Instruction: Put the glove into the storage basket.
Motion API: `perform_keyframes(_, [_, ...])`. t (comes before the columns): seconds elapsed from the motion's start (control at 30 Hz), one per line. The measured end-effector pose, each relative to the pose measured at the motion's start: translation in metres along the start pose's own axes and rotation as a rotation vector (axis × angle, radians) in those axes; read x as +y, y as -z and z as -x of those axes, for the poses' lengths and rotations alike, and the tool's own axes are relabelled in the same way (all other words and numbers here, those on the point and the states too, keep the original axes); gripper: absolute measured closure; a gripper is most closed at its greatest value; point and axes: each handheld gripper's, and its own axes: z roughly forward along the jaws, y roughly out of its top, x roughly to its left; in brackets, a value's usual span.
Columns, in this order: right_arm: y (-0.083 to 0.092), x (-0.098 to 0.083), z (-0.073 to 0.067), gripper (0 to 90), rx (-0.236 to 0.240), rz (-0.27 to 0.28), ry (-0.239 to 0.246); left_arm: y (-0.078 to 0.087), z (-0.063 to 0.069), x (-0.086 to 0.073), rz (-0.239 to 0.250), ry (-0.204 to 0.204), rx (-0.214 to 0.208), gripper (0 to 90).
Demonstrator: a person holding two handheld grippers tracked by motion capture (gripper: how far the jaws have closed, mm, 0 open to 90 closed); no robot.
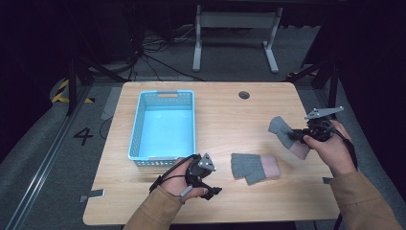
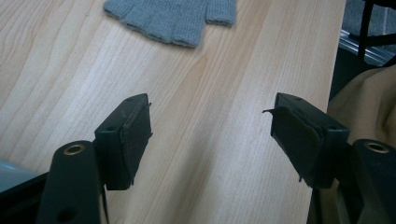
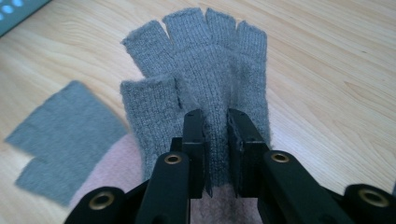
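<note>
At the table's right edge, the right gripper pinches a soft, limp grey glove mid-palm, its mate lying flat near the blue basket, best taken by the cuff, while the left gripper waits spread.

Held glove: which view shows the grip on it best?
Right gripper view: the right hand-held gripper has its jaws pinched on the held glove, knit bunched between them. The high view shows that glove small and partly covered; the left gripper view shows the other glove.
</note>
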Motion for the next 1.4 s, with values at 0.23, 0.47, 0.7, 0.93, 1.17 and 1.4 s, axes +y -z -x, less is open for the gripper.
perform_keyframes(0.23, [0.005,0.001,-0.017,78.6,0.066,0.007,0.058,0.0,0.0,0.0,-0.001,0.006,0.0,29.5])
perform_keyframes(0.47, [0.004,-0.003,-0.038,78.4,0.143,0.022,0.112,0.0,0.001,0.0,0.005,0.008,-0.004,29.2])
perform_keyframes(0.7, [0.001,-0.011,-0.051,78.2,0.203,0.047,0.134,-0.001,0.001,0.0,0.022,0.022,-0.018,28.4])
perform_keyframes(0.93, [0.0,-0.018,-0.065,78.1,0.257,0.064,0.177,-0.002,0.003,0.001,0.046,0.01,-0.028,27.6])
perform_keyframes(1.17, [-0.011,-0.02,-0.074,78.0,0.266,0.03,0.213,-0.002,-0.001,0.0,0.075,0.021,-0.002,24.5])
perform_keyframes(1.4, [-0.022,-0.021,-0.081,77.8,0.276,0.035,0.252,-0.003,-0.001,0.001,0.051,-0.002,-0.021,30.6])
